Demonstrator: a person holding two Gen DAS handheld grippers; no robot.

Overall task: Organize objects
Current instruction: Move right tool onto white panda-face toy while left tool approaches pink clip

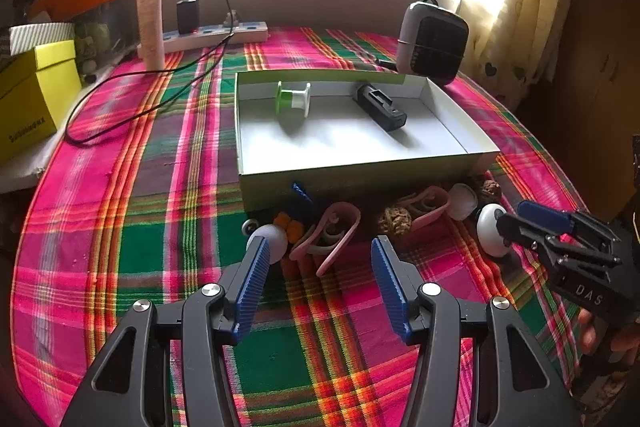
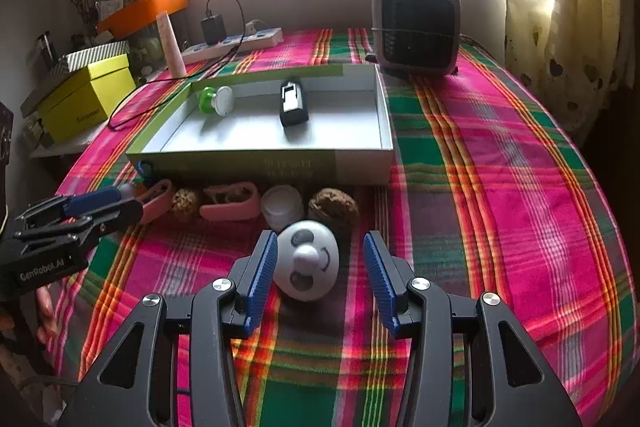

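A shallow white box (image 1: 360,163) (image 2: 360,169) lies on the plaid tablecloth and holds a green-white spool (image 1: 294,99) (image 2: 218,100) and a black charger (image 1: 380,107) (image 2: 293,103). Small items line its near side: pink clips (image 1: 332,235) (image 2: 230,205), walnuts (image 1: 394,221) (image 2: 334,209), a white cap (image 2: 282,211), a pale ball (image 1: 272,239). My left gripper (image 1: 318,283) is open, just short of a pink clip. My right gripper (image 2: 320,271) is open around a white panda-face dome (image 2: 308,261) (image 1: 492,231), its fingers on either side, not touching.
A small heater (image 1: 434,41) (image 2: 416,29) stands behind the box at right. A power strip with a black adapter and cable (image 1: 212,33) (image 2: 232,41) and a cream tube (image 1: 150,25) sit at back left. Yellow boxes (image 1: 28,99) (image 2: 86,99) lie beyond the left edge.
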